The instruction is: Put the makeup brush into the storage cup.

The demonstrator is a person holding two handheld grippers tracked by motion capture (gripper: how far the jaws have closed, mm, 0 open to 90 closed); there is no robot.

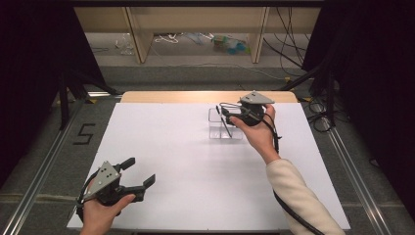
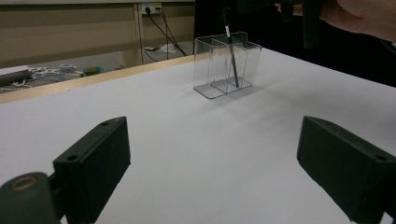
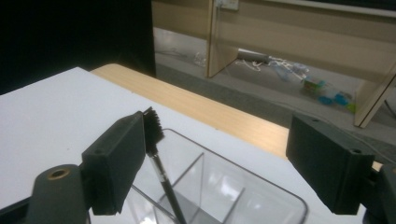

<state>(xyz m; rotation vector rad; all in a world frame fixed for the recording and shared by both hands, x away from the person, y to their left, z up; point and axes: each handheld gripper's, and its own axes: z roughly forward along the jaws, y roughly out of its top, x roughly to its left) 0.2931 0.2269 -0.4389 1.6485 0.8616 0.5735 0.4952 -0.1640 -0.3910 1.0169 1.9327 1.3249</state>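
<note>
Right gripper [image 3: 212,163] jaws spread wide above a clear divided organizer [image 3: 224,196] on the white counter [image 3: 51,107]. Small black brush [image 3: 158,154] stands tilted inside, bristle head touching the left jaw's inner face.

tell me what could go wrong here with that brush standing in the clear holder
The right gripper hovers open over the clear holder, one jaw right beside the brush head. Pulling away could snag the brush and tip it out. The holder looks light and unbraced, so a knock might topple it; the left gripper is far off.
</note>
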